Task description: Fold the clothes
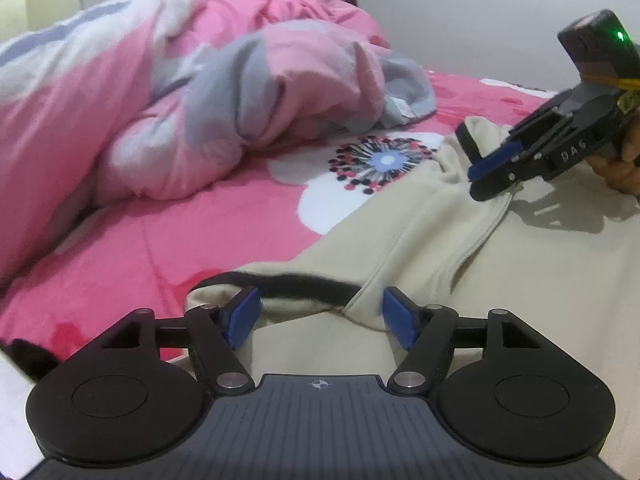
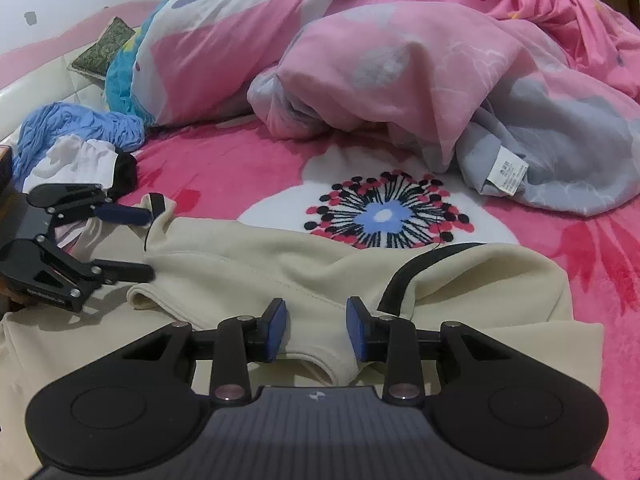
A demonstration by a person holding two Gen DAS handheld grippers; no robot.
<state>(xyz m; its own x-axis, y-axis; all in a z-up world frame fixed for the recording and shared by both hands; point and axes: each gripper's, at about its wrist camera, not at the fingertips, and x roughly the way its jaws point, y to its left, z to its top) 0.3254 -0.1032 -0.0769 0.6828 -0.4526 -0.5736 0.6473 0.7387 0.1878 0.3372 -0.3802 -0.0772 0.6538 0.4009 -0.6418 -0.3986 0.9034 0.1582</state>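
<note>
Both claws (image 1: 320,318) (image 2: 316,328) agape over garment (image 2: 248,264).

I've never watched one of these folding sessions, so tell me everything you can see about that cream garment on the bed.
The cream garment looks like soft, thick knit with black trim along its openings and stitched seams. It lies spread but rumpled on the pink flowered bedsheet, unfolded. Both grippers are open over it: the left gripper by a black-trimmed opening, the right gripper above a cream-edged fold. Whether either touches the cloth cannot be told.
</note>
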